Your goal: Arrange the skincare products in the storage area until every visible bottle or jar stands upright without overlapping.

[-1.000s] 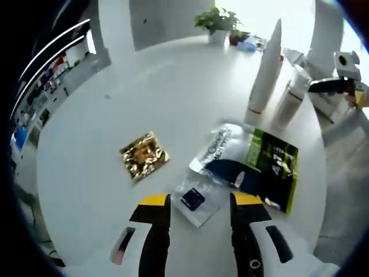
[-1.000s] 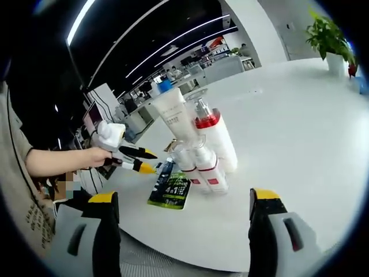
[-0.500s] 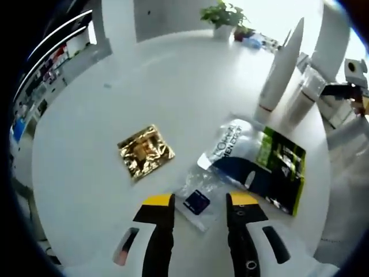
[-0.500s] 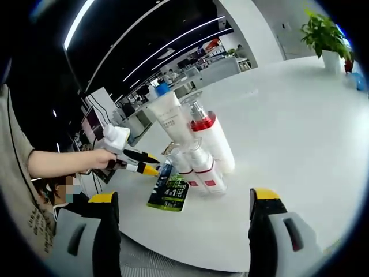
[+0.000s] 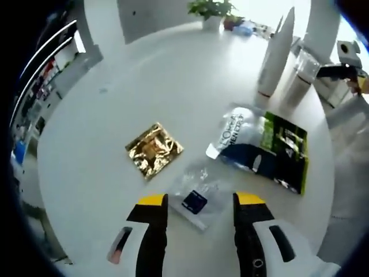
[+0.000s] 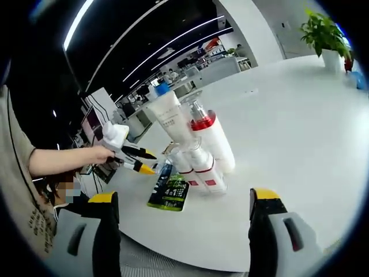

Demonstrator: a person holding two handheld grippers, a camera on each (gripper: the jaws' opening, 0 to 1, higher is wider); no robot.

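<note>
Skincare bottles (image 6: 202, 153) standing upright in a tight cluster on the white round counter (image 6: 288, 138), seen from the right gripper view: a tall white tube (image 6: 170, 118), a white pump bottle with a red collar (image 6: 214, 141) and two smaller clear-capped bottles with red labels (image 6: 200, 170) in front, touching or nearly touching one another. Just beside them, toward the counter's near edge, a green and black sachet (image 6: 170, 191) lying flat. Right tongs (image 6: 184, 213) spread wide, yellow-tipped, hanging off the counter's edge and gripping nothing. At the left of that view, a hand (image 6: 98, 154) with the left tongs (image 6: 138, 161) pointed over the sachets. From the left gripper view, looking down on the counter (image 5: 161, 75): left tongs (image 5: 196, 203) spread apart, nothing pinched, with a small clear sachet with a dark square (image 5: 196, 199) lying between and just ahead of the tips. Near it a crinkled gold foil packet (image 5: 153, 150) to the left and a larger white and dark pouch (image 5: 242, 141) overlapping the green sachet (image 5: 285, 150) to the right. Beyond those, the tall tube (image 5: 277, 49) and a bottle (image 5: 300, 78) upright; a potted plant (image 5: 210, 11) at the far edge.
</note>
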